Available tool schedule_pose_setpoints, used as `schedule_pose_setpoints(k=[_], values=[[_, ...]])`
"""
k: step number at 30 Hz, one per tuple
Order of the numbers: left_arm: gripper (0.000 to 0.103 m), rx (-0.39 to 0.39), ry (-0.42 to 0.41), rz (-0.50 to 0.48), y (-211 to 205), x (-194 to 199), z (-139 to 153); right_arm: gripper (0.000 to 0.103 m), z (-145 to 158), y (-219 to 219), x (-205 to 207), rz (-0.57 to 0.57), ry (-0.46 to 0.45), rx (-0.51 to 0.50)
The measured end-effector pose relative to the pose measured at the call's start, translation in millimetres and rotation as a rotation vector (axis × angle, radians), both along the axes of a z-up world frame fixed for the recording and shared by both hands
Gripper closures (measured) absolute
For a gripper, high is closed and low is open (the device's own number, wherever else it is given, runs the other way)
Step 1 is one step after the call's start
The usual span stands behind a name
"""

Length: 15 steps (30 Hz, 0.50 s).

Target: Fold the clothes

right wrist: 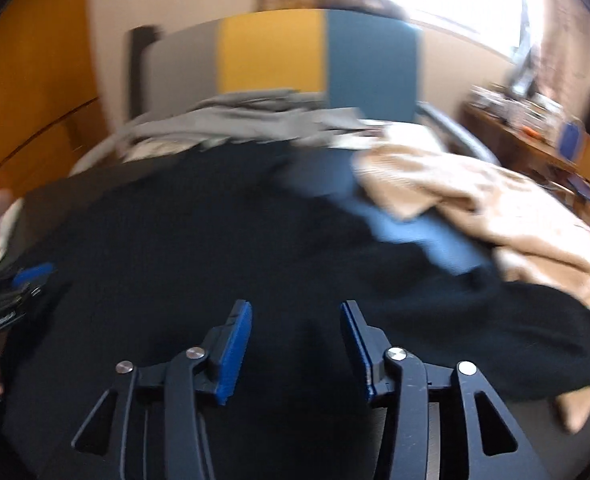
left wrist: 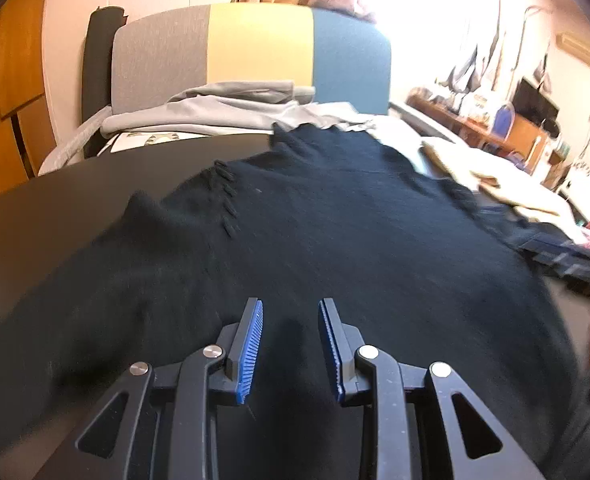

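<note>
Left tool [left wrist: 290, 312] and right tool [right wrist: 297, 314], both released, above the black garment [left wrist: 335, 232] on the worktop [left wrist: 75, 184].

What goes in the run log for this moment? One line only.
left gripper open, empty | right gripper open, empty | black sweater spread flat under both | fold not yet begun

Sweater [left wrist: 335, 240] on table [left wrist: 55, 200]; blanket [right wrist: 495, 200] right; headboard [left wrist: 255, 48] behind.
</note>
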<state>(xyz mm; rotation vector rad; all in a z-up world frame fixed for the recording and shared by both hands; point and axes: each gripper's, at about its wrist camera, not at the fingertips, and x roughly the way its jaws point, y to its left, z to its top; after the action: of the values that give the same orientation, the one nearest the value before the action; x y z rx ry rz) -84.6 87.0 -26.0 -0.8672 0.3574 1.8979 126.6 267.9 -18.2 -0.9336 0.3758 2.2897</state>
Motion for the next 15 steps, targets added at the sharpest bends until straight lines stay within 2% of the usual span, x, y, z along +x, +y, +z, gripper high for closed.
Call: schedule_pose_setpoints(k=[2, 4, 5, 7, 8, 9, 12, 15], values=[[0.074, -0.007, 0.008, 0.003, -14.3, 13.0, -6.4, 0.054, -11.1, -24.9, -10.6, 0.043, -0.001, -0.027], [0.074, -0.037, 0.027, 0.007, -22.4, 17.5, -19.8, 0.052, -22.3, -41.9, -19.3, 0.068, -0.017, -0.021], [0.074, -0.026, 0.026, 0.007, -28.1, 17.1, -24.4, 0.05, -30.4, -45.9, -24.4, 0.072, -0.045, -0.006], [0.074, 0.007, -0.007, 0.012, -36.8, 12.0, -25.0, 0.042, -47.6, -43.4, -27.1, 0.072, -0.08, 0.034], [0.074, 0.017, -0.028, 0.013, -39.4, 8.6, -24.9, 0.031, -49.1, -40.7, -22.7, 0.065, -0.058, 0.051], [0.074, 0.02, -0.032, 0.013, -41.3, 6.6, -24.8, 0.027, -50.1, -32.3, -15.6, 0.036, -0.051, 0.036], [0.074, 0.014, 0.001, 0.001, -44.0, 6.8, -24.8, 0.026, -53.3, -10.7, 5.5, -0.049, -0.052, 0.027], [0.074, 0.03, -0.019, -0.003, -46.8, 1.3, -26.1, 0.025, -54.0, 4.7, 24.1, -0.104, -0.041, 0.018]])
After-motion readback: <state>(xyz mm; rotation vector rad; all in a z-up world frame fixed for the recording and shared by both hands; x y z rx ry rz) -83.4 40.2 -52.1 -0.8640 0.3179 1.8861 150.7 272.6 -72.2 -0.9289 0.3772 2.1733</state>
